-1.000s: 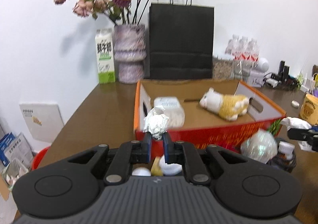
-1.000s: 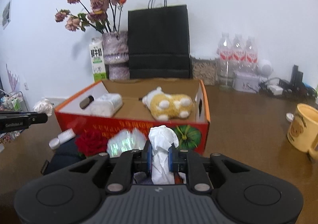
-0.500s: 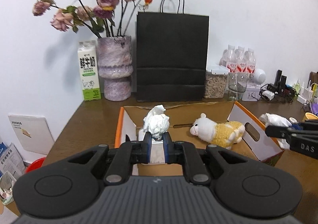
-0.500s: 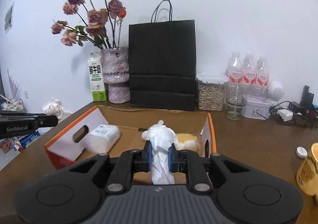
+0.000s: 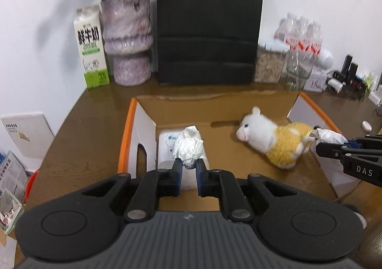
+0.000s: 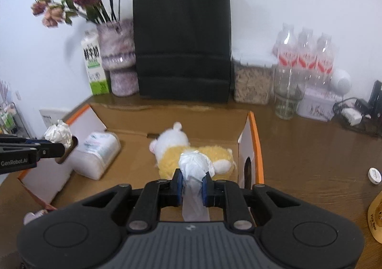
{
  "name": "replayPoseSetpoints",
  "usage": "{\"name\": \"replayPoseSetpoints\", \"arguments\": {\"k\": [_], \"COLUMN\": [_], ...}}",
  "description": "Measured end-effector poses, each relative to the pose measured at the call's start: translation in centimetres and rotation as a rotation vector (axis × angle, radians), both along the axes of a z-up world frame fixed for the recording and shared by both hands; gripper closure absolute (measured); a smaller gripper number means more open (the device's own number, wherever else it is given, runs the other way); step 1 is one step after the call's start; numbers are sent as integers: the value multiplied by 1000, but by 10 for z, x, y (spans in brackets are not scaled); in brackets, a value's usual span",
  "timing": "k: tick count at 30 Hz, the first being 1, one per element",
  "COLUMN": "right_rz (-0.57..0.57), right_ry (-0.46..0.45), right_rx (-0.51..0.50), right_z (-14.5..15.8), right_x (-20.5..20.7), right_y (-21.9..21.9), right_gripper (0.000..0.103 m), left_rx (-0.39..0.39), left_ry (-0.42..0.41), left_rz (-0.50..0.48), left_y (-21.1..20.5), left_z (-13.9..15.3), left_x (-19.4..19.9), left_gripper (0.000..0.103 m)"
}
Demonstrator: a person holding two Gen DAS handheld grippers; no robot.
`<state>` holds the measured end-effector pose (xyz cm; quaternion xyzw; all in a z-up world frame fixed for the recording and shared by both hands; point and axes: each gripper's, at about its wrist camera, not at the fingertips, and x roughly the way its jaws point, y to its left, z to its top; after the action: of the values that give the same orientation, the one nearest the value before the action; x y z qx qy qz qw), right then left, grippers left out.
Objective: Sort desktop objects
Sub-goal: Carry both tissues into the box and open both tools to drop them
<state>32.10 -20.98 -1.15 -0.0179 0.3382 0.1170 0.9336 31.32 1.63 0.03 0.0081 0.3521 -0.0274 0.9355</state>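
My left gripper (image 5: 189,166) is shut on a crumpled white paper ball (image 5: 188,146) and hangs over the left part of the open cardboard box (image 5: 214,102). My right gripper (image 6: 193,179) is shut on a crumpled white tissue (image 6: 194,166), above the box's right part. Below lie a white tissue pack (image 6: 98,149) and a white and yellow plush sheep (image 5: 272,135). Each gripper shows at the edge of the other's view: the right one (image 5: 320,144) with its tissue (image 5: 328,134), the left one (image 6: 62,147) with its paper ball (image 6: 58,133).
Behind the box stand a black paper bag (image 5: 210,25), a purple vase of dried roses (image 5: 127,39), a milk carton (image 5: 90,47), a grain jar (image 6: 253,80), a glass (image 6: 286,99) and water bottles (image 6: 305,49). A yellow mug (image 6: 376,218) is at the right.
Both grippers have travelled forward from the box's front side to above its inside, each still holding its paper. The front clutter has dropped out of sight and the back wall items loom closer.
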Motion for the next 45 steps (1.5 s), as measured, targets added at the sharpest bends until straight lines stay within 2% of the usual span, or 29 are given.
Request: {"name": "replayPoseSetpoints", "arguments": {"k": [6, 12, 14, 17, 19, 21, 22, 23, 24, 25, 27, 28, 29, 30, 32, 40, 45], "right_rz": [0, 9, 9, 6, 8, 20, 26, 33, 43, 58, 81, 65, 54, 55, 52, 42, 42], "right_ry": [62, 91, 105, 143, 156, 165, 170, 171, 171, 172, 162, 149, 134, 124, 128, 116, 80], "right_rx": [-25, -60, -74, -85, -78, -55, -42, -32, -25, -20, -26, -48, -69, -74, -58, -43, -31], "right_z": [-16, -25, -28, -31, -32, -31, -30, -28, -27, -25, -21, -19, -17, -16, -12, -3, 7], "right_x": [12, 17, 19, 25, 26, 25, 25, 24, 24, 22, 18, 17, 15, 14, 13, 7, -5], "right_y": [3, 9, 11, 11, 11, 10, 10, 11, 13, 15, 21, 23, 25, 25, 21, 14, 10], "right_gripper": [89, 88, 88, 84, 82, 73, 69, 60, 50, 45, 23, 19, 11, 6, 1, 0, 0], "left_rx": [-18, -8, 7, 48, 36, 26, 15, 10, 15, 29, 67, 98, 115, 118, 94, 80, 87], "left_ry": [89, 138, 171, 200, 205, 204, 204, 201, 195, 177, 136, 120, 110, 104, 103, 95, 51], "left_rz": [-1, -15, -26, 7, 12, 11, -2, -16, -27, -42, -51, -34, -23, -17, -16, -10, -13], "left_y": [3, -1, -3, -5, -2, -1, -2, -5, -9, -14, -22, -25, -25, -25, -22, -20, -20], "left_z": [-18, -29, -34, -40, -41, -40, -39, -37, -35, -32, -27, -25, -23, -22, -19, -15, -5], "left_x": [13, 20, 24, 29, 30, 29, 28, 27, 26, 23, 18, 16, 15, 15, 14, 8, -6], "left_gripper": [91, 91, 91, 89, 79, 66, 56, 51, 38, 22, 9, 7, 5, 0, 0, 0, 0]}}
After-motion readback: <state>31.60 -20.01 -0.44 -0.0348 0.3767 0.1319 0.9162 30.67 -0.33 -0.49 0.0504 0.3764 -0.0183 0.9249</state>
